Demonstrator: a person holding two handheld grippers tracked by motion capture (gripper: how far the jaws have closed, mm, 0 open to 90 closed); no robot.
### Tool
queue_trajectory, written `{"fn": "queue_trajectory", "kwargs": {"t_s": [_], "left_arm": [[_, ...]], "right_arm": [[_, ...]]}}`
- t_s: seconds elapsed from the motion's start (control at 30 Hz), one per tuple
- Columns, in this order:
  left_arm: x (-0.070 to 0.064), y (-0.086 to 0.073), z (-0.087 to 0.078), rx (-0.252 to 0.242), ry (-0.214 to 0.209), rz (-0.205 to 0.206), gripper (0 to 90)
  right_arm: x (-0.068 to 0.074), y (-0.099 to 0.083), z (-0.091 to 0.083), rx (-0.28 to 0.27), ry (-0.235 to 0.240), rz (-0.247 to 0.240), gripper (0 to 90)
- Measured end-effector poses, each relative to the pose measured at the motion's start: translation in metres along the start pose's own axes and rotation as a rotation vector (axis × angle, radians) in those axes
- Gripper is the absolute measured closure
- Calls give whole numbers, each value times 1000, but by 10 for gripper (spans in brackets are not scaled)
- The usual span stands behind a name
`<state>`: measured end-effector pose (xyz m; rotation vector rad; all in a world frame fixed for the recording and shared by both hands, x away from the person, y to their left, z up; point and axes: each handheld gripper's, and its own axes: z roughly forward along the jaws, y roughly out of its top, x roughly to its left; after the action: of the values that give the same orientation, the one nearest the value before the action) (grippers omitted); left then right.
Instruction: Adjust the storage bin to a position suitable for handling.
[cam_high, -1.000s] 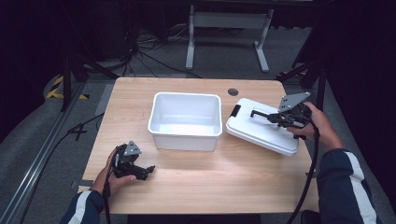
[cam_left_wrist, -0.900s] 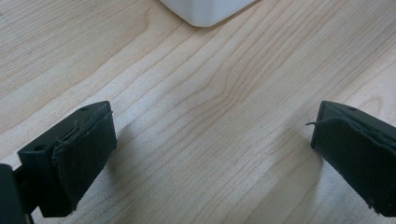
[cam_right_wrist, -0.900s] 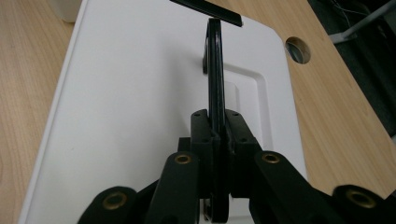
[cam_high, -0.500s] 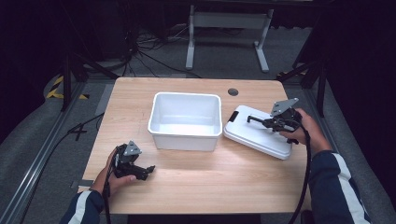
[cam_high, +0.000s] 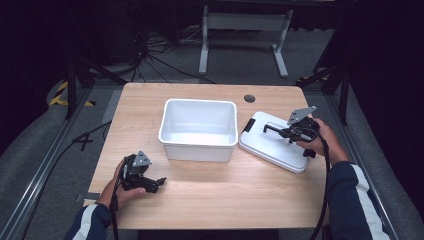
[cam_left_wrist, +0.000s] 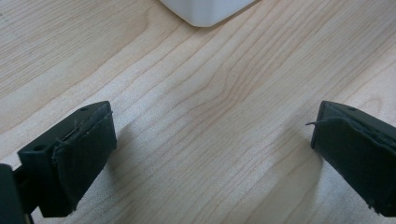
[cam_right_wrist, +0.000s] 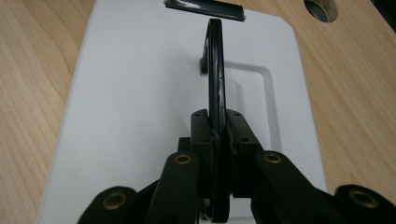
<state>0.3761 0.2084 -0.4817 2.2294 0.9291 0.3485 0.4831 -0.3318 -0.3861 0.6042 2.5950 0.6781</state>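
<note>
Right tongs (cam_right_wrist: 217, 135) pinched on the black handle (cam_right_wrist: 214, 70) of the white lid (cam_high: 277, 142), near the surface's right edge beside the white bin (cam_high: 199, 129).
The thin handle could slip or swing, tilting the lid against the bin. Left tongs (cam_left_wrist: 210, 154) gape wide and empty near the front-left corner. The lid's underside is hidden.

High view overhead, facing forward-down; tongs cameras close, sharing table (cam_high: 200, 190) and lid (cam_right_wrist: 140, 93) with it.
</note>
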Motion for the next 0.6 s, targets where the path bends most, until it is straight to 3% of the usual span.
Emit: {"fn": "queue_trajectory", "kwargs": {"t_s": [0.2,0.37,0.6], "left_arm": [[0,0,0,0,-3,2,6],[1,0,0,-1,-6,6,5],[1,0,0,0,-6,10,5]], "right_arm": [[-1,-2,6,22,-2,21,827],[-5,-4,4,-11,-6,68,780],[-1,4,-8,-51,-27,82,695]]}}
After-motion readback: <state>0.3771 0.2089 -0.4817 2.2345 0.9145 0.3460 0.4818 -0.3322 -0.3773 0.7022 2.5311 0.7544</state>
